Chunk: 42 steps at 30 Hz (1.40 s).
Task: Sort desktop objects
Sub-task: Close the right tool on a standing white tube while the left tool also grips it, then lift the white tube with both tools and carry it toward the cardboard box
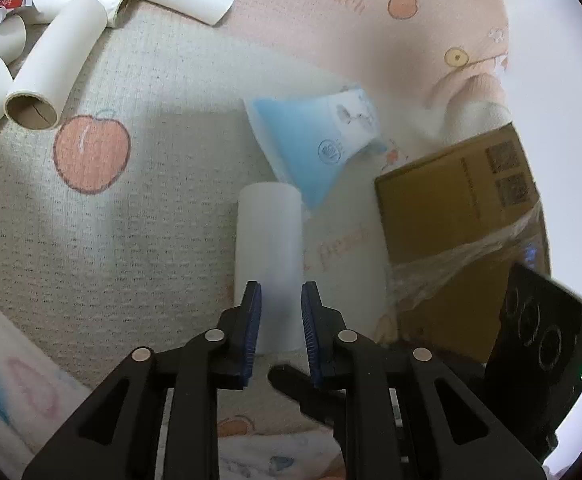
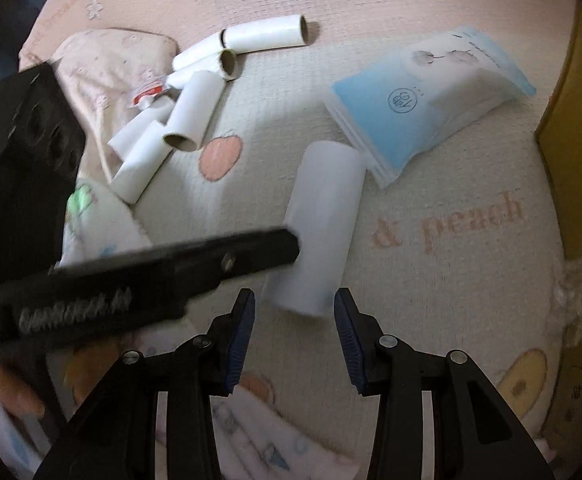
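White and smooth, a paper roll (image 1: 269, 256) lies on the peach-print mat (image 1: 103, 216) in the left wrist view, its near end behind the left gripper (image 1: 281, 312), whose blue pads stand slightly apart with nothing pinched. A blue tissue pack (image 1: 311, 148) lies just past the roll, a cardboard box (image 1: 459, 216) to its right, a heap of cardboard tubes (image 1: 51, 60) at upper left.

In the right wrist view, the right gripper (image 2: 295, 320) is spread and empty, just short of the roll (image 2: 319, 228). The left gripper (image 2: 163, 272) crosses from the left, blurred. The pack (image 2: 423, 108) touches the roll's far end; the tubes (image 2: 187, 108) lie well apart.
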Each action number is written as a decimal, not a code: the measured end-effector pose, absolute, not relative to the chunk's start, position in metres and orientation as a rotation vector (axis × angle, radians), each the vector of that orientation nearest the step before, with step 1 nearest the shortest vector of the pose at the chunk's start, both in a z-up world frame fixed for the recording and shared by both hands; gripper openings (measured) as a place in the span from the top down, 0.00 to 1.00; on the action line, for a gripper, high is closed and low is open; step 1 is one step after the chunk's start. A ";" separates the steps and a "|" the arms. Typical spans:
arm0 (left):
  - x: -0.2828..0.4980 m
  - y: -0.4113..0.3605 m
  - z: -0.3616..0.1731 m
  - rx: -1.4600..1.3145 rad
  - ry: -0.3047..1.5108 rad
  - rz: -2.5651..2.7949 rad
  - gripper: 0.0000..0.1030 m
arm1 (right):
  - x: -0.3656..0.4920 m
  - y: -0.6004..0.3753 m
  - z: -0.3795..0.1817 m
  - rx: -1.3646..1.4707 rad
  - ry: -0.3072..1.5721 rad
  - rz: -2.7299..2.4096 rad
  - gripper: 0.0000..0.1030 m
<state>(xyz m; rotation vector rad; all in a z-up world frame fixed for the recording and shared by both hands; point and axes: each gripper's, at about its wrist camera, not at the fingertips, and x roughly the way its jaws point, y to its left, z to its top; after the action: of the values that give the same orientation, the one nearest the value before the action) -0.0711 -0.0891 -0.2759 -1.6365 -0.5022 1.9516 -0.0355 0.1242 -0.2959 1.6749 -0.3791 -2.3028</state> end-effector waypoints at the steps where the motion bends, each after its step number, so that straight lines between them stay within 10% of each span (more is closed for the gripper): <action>1: -0.072 -0.091 -0.275 -1.629 -0.524 1.946 0.79 | -0.032 0.124 -0.293 1.664 -0.380 -2.302 0.62; 21: -0.104 -0.097 -0.309 -1.715 -0.803 1.801 0.65 | -0.072 0.155 -0.313 1.698 -0.738 -2.275 0.62; 42: -0.091 -0.087 -0.252 -1.565 -0.729 1.853 0.65 | -0.057 0.146 -0.279 1.559 -0.576 -2.389 0.62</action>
<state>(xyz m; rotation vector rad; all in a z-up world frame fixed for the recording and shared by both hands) -0.0908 -0.0866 -0.2516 -1.5646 -0.7287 1.8534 -0.0569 0.1461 -0.2786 1.5593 -0.5761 -2.3891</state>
